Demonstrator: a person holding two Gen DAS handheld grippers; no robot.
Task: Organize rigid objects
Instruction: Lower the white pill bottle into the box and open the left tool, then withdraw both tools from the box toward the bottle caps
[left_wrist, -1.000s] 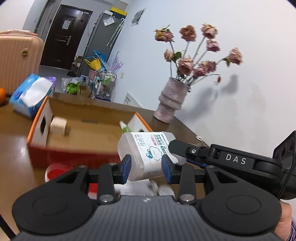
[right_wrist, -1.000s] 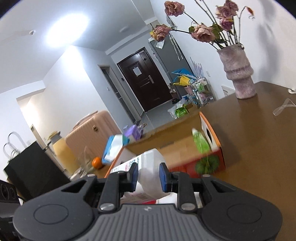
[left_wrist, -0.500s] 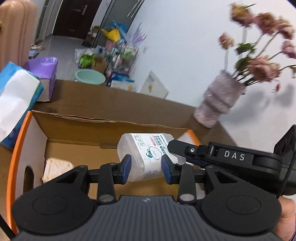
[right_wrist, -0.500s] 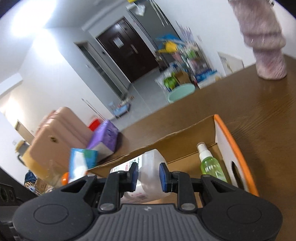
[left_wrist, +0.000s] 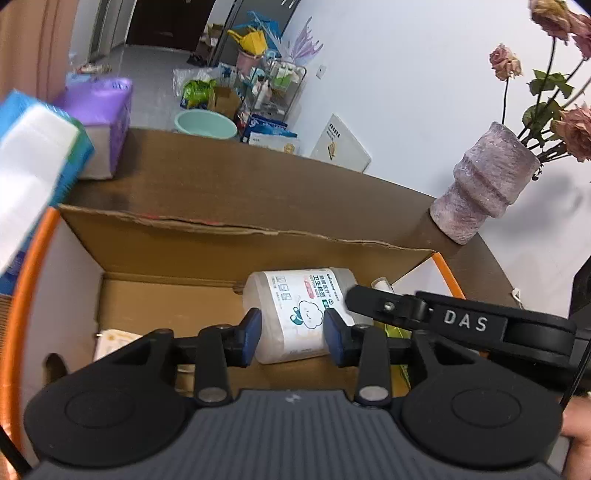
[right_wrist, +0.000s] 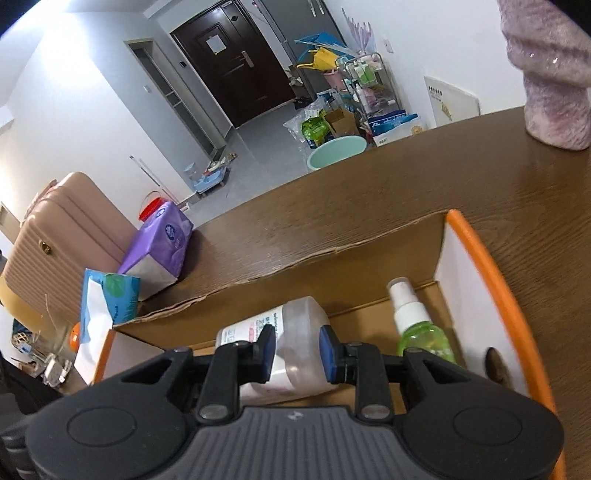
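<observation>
Easing apart, the left gripper (left_wrist: 291, 334) and right gripper (right_wrist: 297, 352) loosen on the cotton-swab jar (left_wrist: 301, 314), now carried from above the table down into the cardboard box (left_wrist: 236, 230), nearly stowed. Inside, a green spray bottle (right_wrist: 417, 325) lies just beside it, crowding the right; tissue packs (right_wrist: 159, 247) and a vase (left_wrist: 484, 188) stand outside.

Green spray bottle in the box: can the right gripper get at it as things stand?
Probably not yet. The right gripper, jaws opening, has the white jar between its pads. The green spray bottle lies uncovered just right of it inside the cardboard box, nothing between.
</observation>
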